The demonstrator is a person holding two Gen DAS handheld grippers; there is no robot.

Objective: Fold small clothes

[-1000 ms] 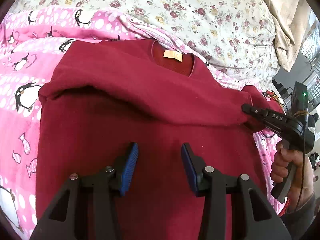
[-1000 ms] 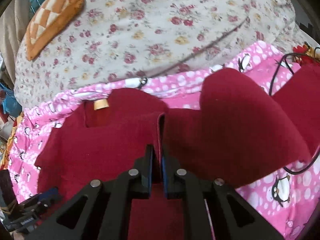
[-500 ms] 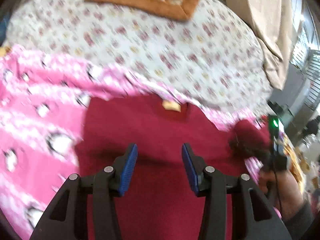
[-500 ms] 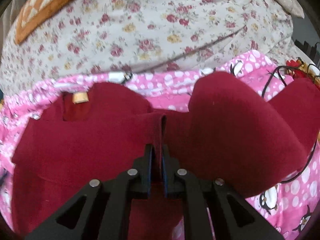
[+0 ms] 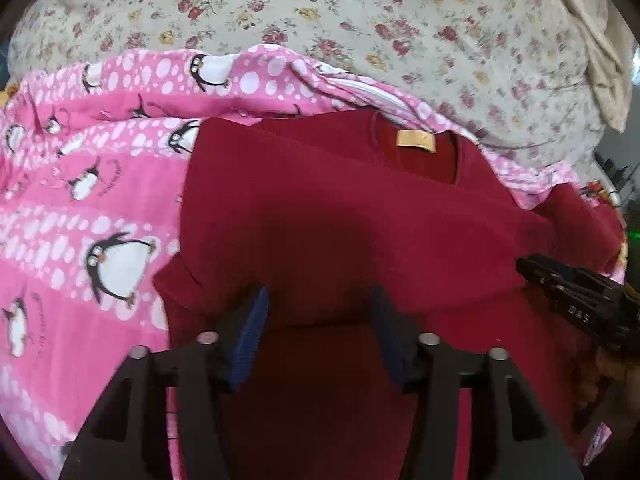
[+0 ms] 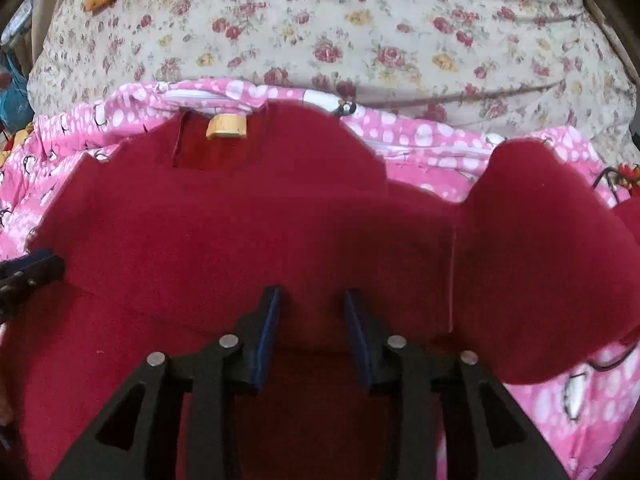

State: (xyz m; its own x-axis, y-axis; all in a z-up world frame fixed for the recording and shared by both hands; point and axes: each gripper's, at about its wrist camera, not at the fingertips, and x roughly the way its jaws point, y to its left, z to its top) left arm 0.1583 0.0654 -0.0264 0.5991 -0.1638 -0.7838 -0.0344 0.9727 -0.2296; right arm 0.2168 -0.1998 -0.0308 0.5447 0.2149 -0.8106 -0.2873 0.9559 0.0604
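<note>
Released from its pinch on the sleeve a second ago, the right gripper [image 6: 310, 330] now stands with its blue pads spread and nothing between them, low over the red sweater [image 6: 240, 240]. The left gripper [image 5: 318, 332] is spread too, as it was, and has swung back down over the garment's near left part.

Directly ahead of both grippers the folded-over sleeve band [image 5: 360, 216] lies across the chest, its long axis running left to right. The sweater itself lies flat on the pink penguin blanket [image 5: 80, 200], which is spread on the floral bedcover [image 5: 360, 20]. Its collar with the tan label [image 5: 415, 140] points far, the hem near, so the body's long axis runs near to far.

To the right, the other sleeve [image 6: 540, 260] bulges outward, unfolded. It lies nearest the right gripper, so that hand looks best placed to take it next.
</note>
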